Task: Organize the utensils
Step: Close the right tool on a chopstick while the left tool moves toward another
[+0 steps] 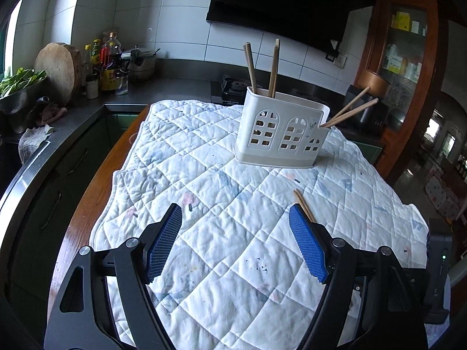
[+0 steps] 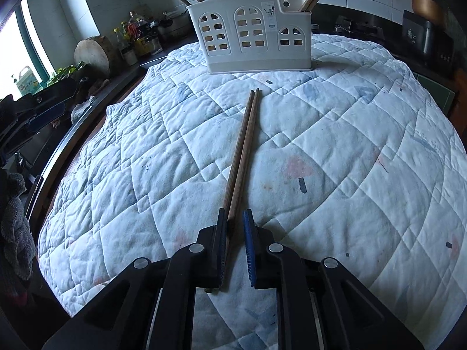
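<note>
A white utensil holder (image 1: 281, 129) with arched window cut-outs stands on the quilted cloth; it also shows in the right wrist view (image 2: 252, 33). Chopsticks (image 1: 262, 67) stand in its left end, and more (image 1: 348, 110) lean out of its right end. A pair of wooden chopsticks (image 2: 242, 145) lies on the cloth, pointing at the holder. My right gripper (image 2: 235, 218) has its blue-padded jaws narrowed around the near end of this pair, with a small gap on the right side. My left gripper (image 1: 235, 218) is wide open and empty above the cloth; the pair's tip (image 1: 303, 204) shows beside its right finger.
The white quilted cloth (image 1: 221, 192) covers a wooden table. A dark counter (image 1: 76, 116) on the left carries a round chopping block (image 1: 59, 70), bottles (image 1: 109, 58), a pot and a bowl of greens. A wooden cabinet (image 1: 405, 67) stands at the right.
</note>
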`<state>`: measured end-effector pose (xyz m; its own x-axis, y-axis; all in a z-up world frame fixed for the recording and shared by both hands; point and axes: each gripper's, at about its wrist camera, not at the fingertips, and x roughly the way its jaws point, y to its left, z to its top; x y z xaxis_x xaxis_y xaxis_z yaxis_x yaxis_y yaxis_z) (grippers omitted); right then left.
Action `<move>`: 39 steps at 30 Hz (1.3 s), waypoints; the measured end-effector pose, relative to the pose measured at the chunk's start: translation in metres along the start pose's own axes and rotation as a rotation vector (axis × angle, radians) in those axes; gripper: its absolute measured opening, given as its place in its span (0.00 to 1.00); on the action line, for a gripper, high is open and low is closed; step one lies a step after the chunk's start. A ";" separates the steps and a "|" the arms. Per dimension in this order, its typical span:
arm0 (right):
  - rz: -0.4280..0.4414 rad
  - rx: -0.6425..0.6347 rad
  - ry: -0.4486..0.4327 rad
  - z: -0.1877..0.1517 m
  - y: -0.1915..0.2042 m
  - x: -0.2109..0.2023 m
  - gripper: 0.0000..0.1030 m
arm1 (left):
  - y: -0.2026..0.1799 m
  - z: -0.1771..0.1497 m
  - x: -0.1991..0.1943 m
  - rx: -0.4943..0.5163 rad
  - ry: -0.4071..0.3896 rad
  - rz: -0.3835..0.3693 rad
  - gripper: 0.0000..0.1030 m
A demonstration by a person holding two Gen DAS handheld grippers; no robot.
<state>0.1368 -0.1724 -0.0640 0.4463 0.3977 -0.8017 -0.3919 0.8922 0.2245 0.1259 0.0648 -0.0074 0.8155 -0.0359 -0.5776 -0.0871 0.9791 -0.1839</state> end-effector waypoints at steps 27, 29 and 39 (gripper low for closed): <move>-0.067 -0.018 0.025 0.001 0.006 0.004 0.11 | -0.002 -0.013 -0.001 -0.015 0.028 -0.007 0.73; -0.077 -0.020 0.021 0.002 0.006 0.005 0.11 | -0.004 -0.013 -0.001 -0.013 0.028 -0.008 0.73; -0.098 -0.036 0.014 0.002 0.008 0.012 0.09 | -0.006 -0.016 -0.001 -0.012 0.041 -0.015 0.73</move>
<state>0.1406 -0.1601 -0.0709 0.4730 0.3059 -0.8263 -0.3757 0.9183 0.1249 0.1165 0.0559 -0.0180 0.7927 -0.0593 -0.6067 -0.0820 0.9759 -0.2024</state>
